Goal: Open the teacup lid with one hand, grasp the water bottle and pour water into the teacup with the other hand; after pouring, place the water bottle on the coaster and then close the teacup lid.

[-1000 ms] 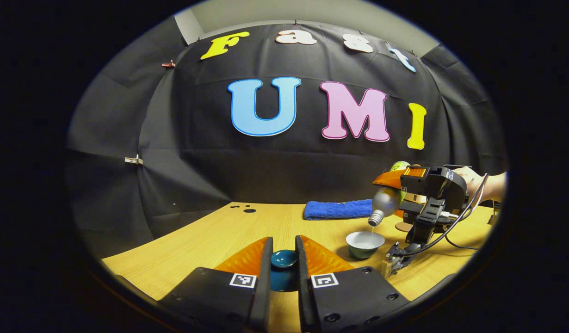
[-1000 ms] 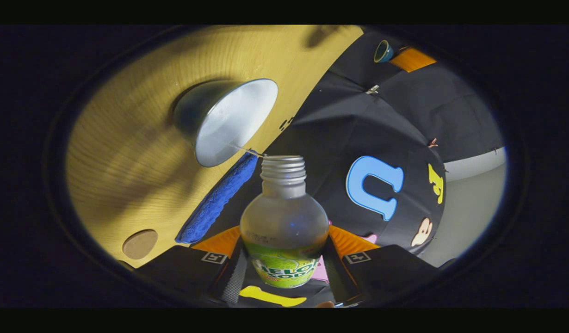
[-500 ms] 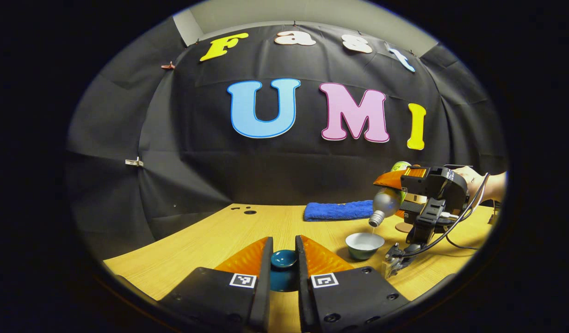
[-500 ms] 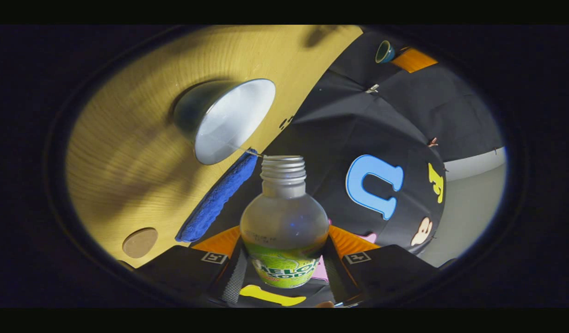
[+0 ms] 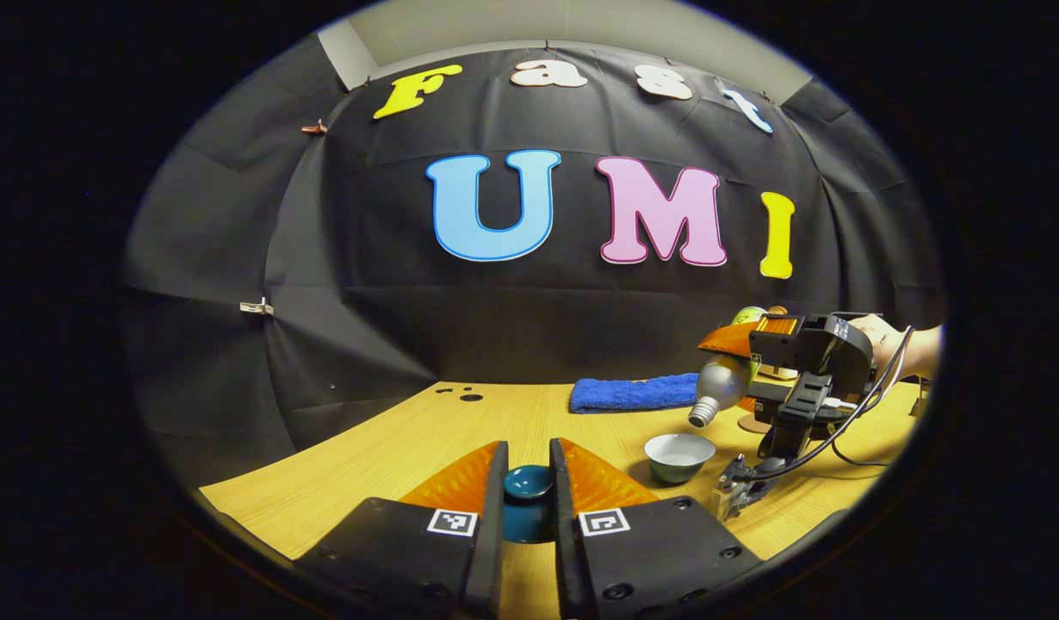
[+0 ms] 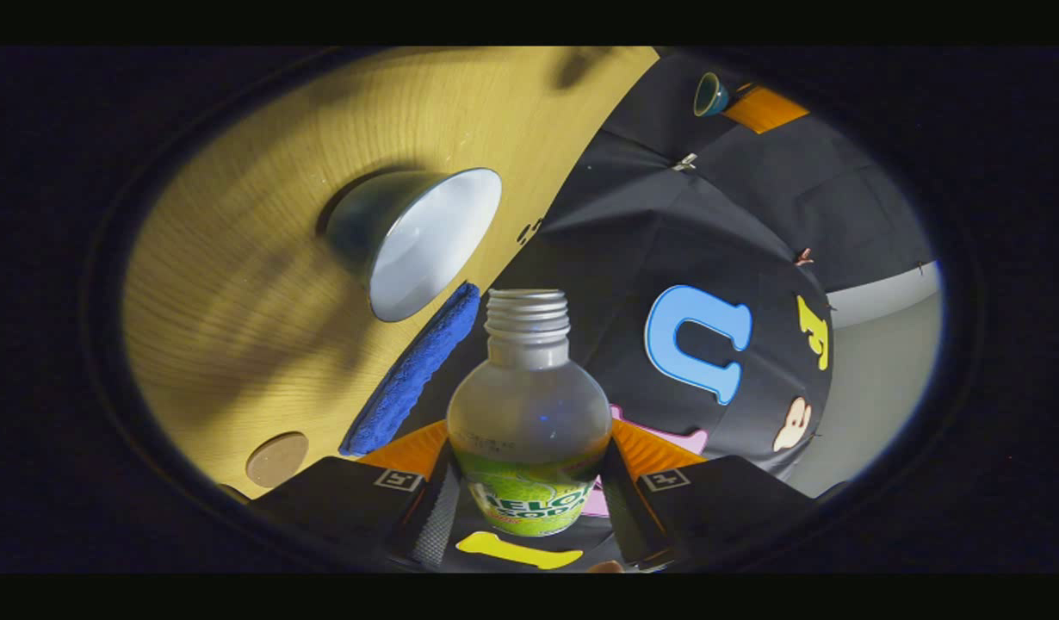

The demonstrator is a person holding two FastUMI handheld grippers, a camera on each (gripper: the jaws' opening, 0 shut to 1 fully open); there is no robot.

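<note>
Two fingers of the left gripper (image 5: 528,482) pinch the teal lid (image 5: 528,480) above the near table (image 5: 392,448); at right, the teacup (image 5: 679,454) stands open. Right gripper view: the right gripper (image 6: 526,482) clamps the tilted water bottle (image 6: 528,413), coaster (image 6: 276,458) far left.

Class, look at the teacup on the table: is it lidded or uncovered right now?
Uncovered. The teacup shows an open rim and bare inside, while the left gripper holds its lid apart from it.

One teacup (image 5: 679,455) stands open on the one bench (image 5: 392,452). There is one teacup lid (image 5: 528,482), one water bottle (image 6: 529,405), one round coaster (image 6: 276,459) and one blue towel (image 5: 633,393). Two grippers are in use, left gripper (image 5: 528,482) and right gripper (image 6: 529,482).
</note>
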